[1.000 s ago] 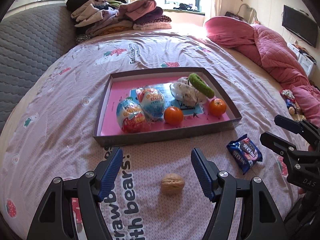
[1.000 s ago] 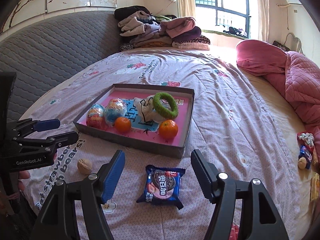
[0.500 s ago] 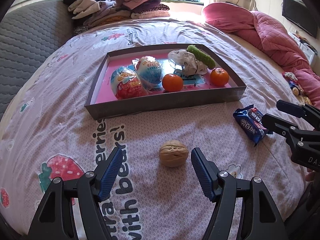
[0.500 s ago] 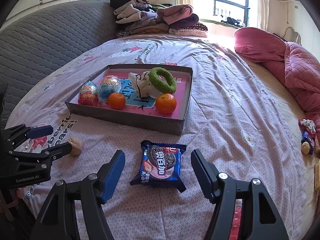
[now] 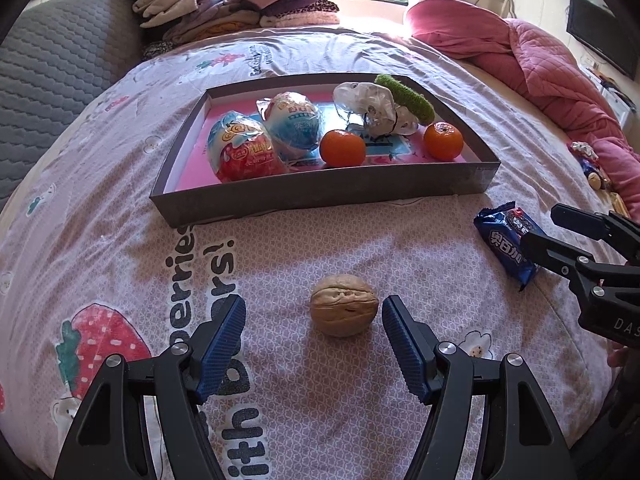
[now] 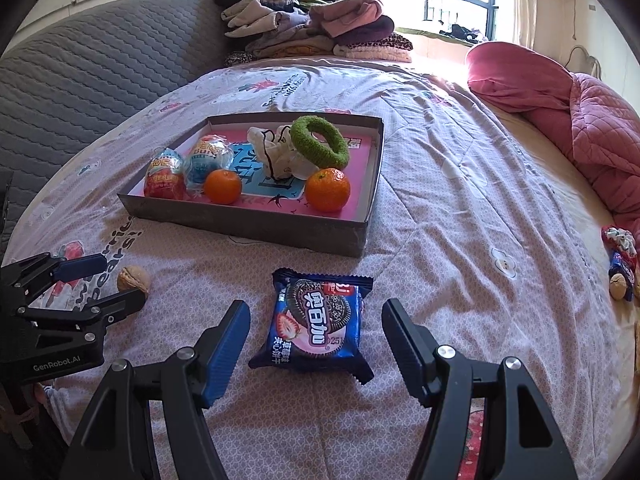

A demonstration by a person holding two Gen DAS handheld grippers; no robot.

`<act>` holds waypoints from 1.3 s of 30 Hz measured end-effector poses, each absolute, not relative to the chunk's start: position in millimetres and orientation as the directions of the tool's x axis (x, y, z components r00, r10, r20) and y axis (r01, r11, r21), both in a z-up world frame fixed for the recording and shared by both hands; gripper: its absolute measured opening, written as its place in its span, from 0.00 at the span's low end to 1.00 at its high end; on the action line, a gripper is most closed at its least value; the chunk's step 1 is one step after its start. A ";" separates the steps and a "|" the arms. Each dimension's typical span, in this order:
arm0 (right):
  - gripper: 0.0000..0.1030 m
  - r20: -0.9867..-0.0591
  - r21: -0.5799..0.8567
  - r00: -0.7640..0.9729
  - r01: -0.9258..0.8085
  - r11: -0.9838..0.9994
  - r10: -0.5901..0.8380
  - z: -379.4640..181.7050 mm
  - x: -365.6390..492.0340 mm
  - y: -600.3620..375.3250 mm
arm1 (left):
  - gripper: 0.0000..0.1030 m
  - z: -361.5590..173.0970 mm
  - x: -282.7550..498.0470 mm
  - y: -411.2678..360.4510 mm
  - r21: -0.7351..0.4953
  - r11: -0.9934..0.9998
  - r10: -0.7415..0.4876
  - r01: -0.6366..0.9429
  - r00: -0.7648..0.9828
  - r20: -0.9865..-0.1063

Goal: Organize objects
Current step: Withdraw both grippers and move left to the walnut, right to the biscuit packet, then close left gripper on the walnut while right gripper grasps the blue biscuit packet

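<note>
A walnut (image 5: 344, 310) lies on the bedspread between the tips of my open left gripper (image 5: 314, 330), untouched; it also shows in the right wrist view (image 6: 133, 279). A blue cookie packet (image 6: 318, 322) lies flat between the fingers of my open right gripper (image 6: 316, 334), untouched; it also shows in the left wrist view (image 5: 506, 242). Beyond them sits a shallow grey box (image 5: 320, 196) with a pink floor. It holds two wrapped toy eggs (image 5: 244, 152), two tangerines (image 5: 343, 148), a white crumpled bag (image 5: 372, 108) and a green hair ring (image 6: 319, 142).
Folded clothes (image 6: 316, 24) are piled at the head of the bed by the grey quilted headboard (image 6: 80, 72). A pink quilt (image 6: 580, 116) is heaped on the right. Small wrapped items (image 6: 620, 264) lie at the bed's right edge.
Both grippers have moved forward and down. The walnut now sits between the left fingertips and the cookie packet between the right fingers. Both stay open.
</note>
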State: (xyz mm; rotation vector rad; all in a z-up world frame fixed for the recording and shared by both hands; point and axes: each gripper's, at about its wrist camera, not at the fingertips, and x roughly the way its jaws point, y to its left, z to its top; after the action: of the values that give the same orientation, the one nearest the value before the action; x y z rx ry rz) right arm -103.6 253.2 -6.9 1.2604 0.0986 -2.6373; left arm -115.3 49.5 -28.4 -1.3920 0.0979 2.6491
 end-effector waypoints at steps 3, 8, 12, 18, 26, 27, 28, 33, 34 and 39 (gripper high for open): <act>0.66 -0.782 0.028 -0.604 0.216 -0.976 -0.156 -11.5 -106.9 253.0 | 0.70 -33.7 -119.4 49.9 -0.014 -0.987 0.102 -0.160 -0.554 -0.826; 0.66 -0.789 0.023 -0.596 0.211 -0.977 -0.147 -16.5 -110.6 252.1 | 0.70 -37.4 -124.3 48.5 -0.026 -0.988 0.109 -0.155 -0.561 -0.820; 0.66 -0.792 0.039 -0.591 0.204 -0.978 -0.154 -18.9 -113.8 252.2 | 0.70 -39.2 -127.8 48.6 -0.034 -0.988 0.115 -0.153 -0.565 -0.817; 0.66 -0.807 0.032 -0.573 0.197 -0.980 -0.142 -26.3 -121.1 250.4 | 0.70 -41.8 -131.1 47.9 -0.044 -0.987 0.125 -0.153 -0.571 -0.812; 0.55 -0.823 0.048 -0.549 0.191 -0.980 -0.147 -38.2 -129.4 246.6 | 0.68 -44.6 -132.0 48.6 -0.051 -0.986 0.136 -0.162 -0.576 -0.806; 0.53 -0.822 0.043 -0.551 0.191 -0.981 -0.143 -38.2 -129.8 246.0 | 0.67 -45.2 -132.1 48.7 -0.053 -0.985 0.139 -0.164 -0.574 -0.807; 0.52 -0.821 0.036 -0.554 0.193 -0.980 -0.139 -37.9 -129.5 244.9 | 0.67 -45.3 -131.4 48.4 -0.058 -0.985 0.144 -0.165 -0.574 -0.806; 0.50 -0.818 0.035 -0.557 0.199 -0.979 -0.143 -36.6 -127.8 243.9 | 0.52 -44.1 -128.3 51.0 -0.059 -0.983 0.151 -0.175 -0.578 -0.802; 0.50 -0.818 0.039 -0.557 0.201 -0.979 -0.147 -36.1 -127.6 244.2 | 0.48 -43.2 -127.4 51.8 -0.056 -0.983 0.149 -0.176 -0.580 -0.801; 0.50 -0.813 0.056 -0.556 0.224 -0.973 -0.174 -32.6 -123.6 240.7 | 0.35 -40.6 -125.0 52.0 -0.063 -0.981 0.159 -0.184 -0.575 -0.802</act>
State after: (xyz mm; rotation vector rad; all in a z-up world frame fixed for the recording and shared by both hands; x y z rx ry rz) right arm -123.6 240.7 -32.6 1.3418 0.0792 -2.5870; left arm -125.0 52.0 -40.6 -1.3341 0.0411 2.6282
